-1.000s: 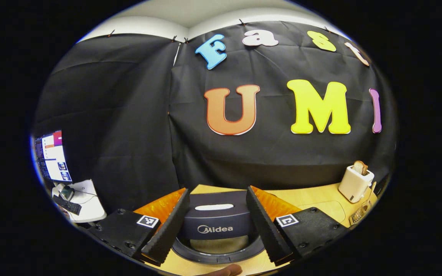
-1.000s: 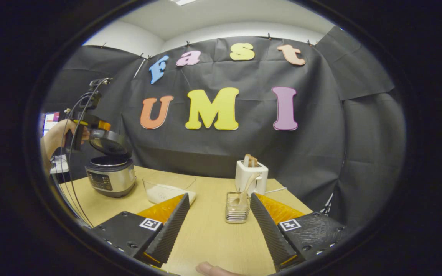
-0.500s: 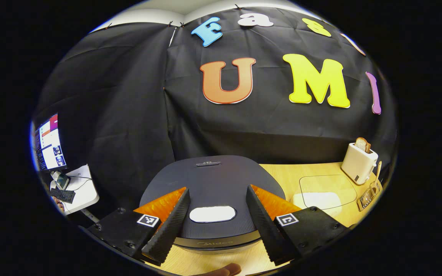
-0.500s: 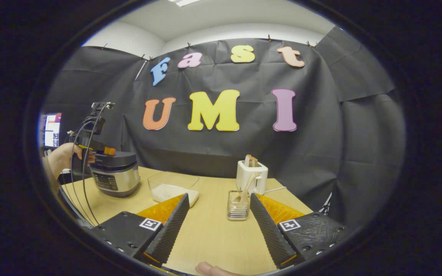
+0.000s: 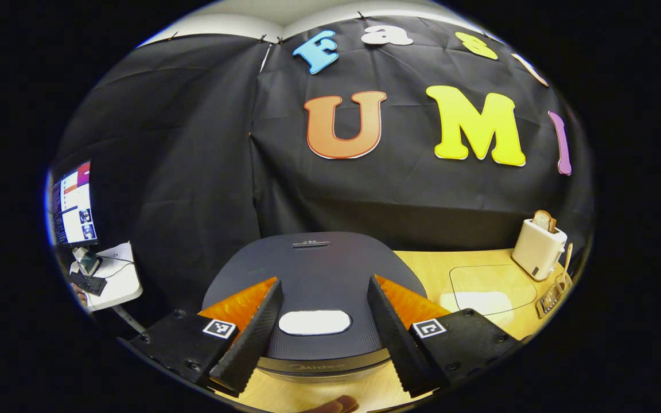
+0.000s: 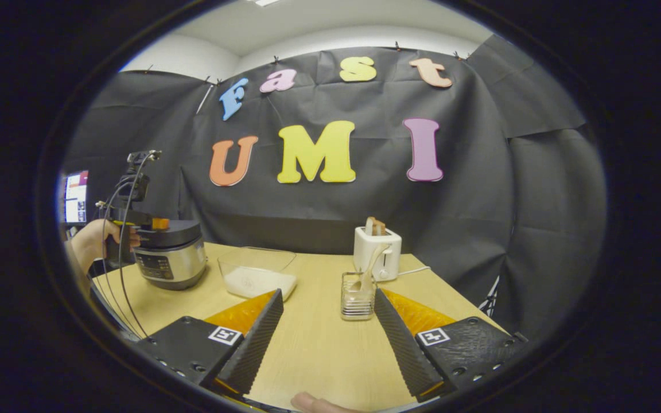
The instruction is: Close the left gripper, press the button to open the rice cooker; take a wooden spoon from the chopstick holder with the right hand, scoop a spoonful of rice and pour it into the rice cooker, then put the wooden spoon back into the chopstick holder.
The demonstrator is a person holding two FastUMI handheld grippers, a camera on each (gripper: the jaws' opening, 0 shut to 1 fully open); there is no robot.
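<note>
The dark rice cooker (image 5: 313,264) has its lid down, and the white button (image 5: 314,322) lies on the lid's near side. My left gripper (image 5: 323,283) hovers just above the lid, open, one finger on each side of the button. In the right gripper view the rice cooker (image 6: 170,258) stands at the table's far left, with a hand (image 6: 92,244) holding the left gripper over it. My right gripper (image 6: 328,293) is open above the table, holding nothing. Ahead of it stands the clear chopstick holder (image 6: 357,304) with the wooden spoon (image 6: 372,265) upright in it. A clear container of rice (image 6: 256,274) sits between cooker and holder.
A white toaster (image 6: 377,252) with bread in it stands behind the chopstick holder. The wooden table (image 6: 319,355) stretches ahead of my right gripper. A monitor (image 5: 72,203) and a small white table with a keyboard (image 5: 109,281) stand off to the left, beyond the booth.
The rice cooker's lid stood open one second ago and has come down shut. My left gripper came down with it and stays open. The right gripper barely moved.
</note>
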